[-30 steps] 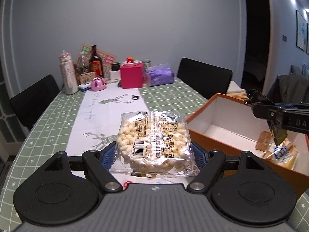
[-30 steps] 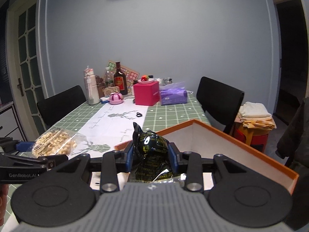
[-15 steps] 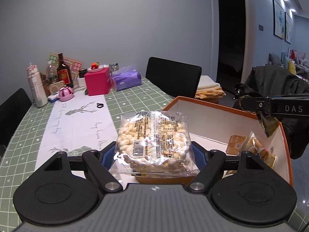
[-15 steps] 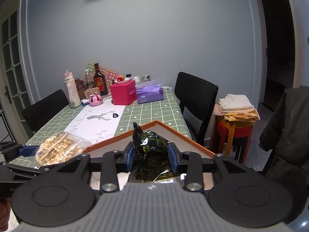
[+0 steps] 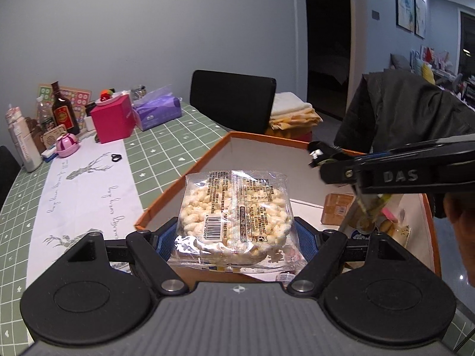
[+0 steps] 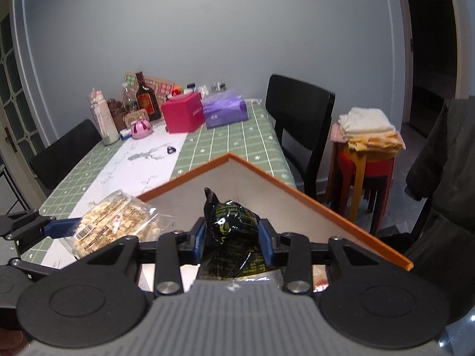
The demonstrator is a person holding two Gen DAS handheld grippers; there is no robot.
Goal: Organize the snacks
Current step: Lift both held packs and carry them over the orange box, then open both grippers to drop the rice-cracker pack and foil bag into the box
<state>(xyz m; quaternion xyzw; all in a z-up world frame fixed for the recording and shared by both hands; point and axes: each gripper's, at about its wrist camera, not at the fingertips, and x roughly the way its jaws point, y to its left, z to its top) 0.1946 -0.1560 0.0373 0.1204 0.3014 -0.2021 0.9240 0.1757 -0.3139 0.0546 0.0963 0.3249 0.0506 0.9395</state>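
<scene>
From the left wrist view, the left hand-held gripper (image 5: 236,234) tilts downward over the near left wall of the orange-rimmed box (image 5: 184,178) on the worktop (image 5: 166,148), its widely spread jaws clamping a clear puffed-rice snack pack (image 5: 234,210). From the right wrist view, the right hand-held gripper (image 6: 231,235) angles down over the box's interior, jaws narrowly set, pinching a black foil snack packet (image 6: 230,219).

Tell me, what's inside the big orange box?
The orange box has white walls. Inside lie a small brown packet and some pale wrapped snacks. The puffed rice pack and the right gripper hide the rest.
</scene>
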